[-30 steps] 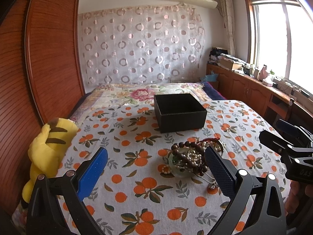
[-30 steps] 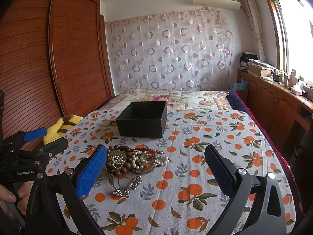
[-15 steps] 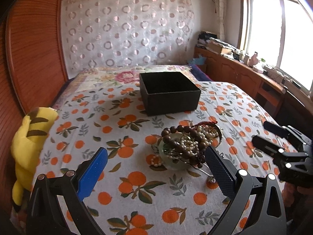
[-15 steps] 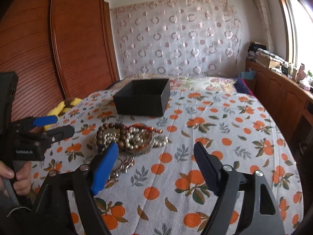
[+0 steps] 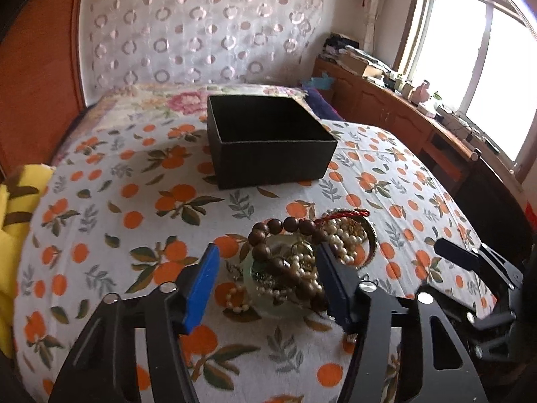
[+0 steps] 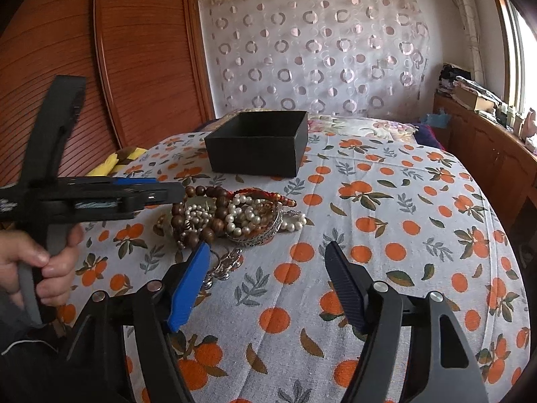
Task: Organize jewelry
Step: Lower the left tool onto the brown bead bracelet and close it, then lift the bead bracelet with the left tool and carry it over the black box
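A tangled jewelry pile [image 5: 302,255] of brown wooden beads [image 5: 268,235], pearl strands, a red cord and a silver bangle [image 6: 265,231] lies on the orange-print cloth. An open black box [image 5: 268,141] stands behind it. My left gripper [image 5: 268,278] straddles the near side of the pile and its jaws are closing. Beads and a green glass ring sit between them, the dark finger close against the pearls and the blue finger clear. My right gripper [image 6: 268,278] hovers over bare cloth just right of a silver trinket [image 6: 225,265], jaws closing with nothing between them.
A yellow plush toy [image 5: 13,235] lies at the bed's left edge against the wooden wardrobe [image 6: 141,67]. A low wooden counter [image 5: 402,117] with clutter runs under the window on the right. A hand [image 6: 40,262] grips the left tool's handle.
The left gripper moved forward and down onto the pile and its jaws narrowed around it. The right gripper sank a little and its jaws narrowed too.
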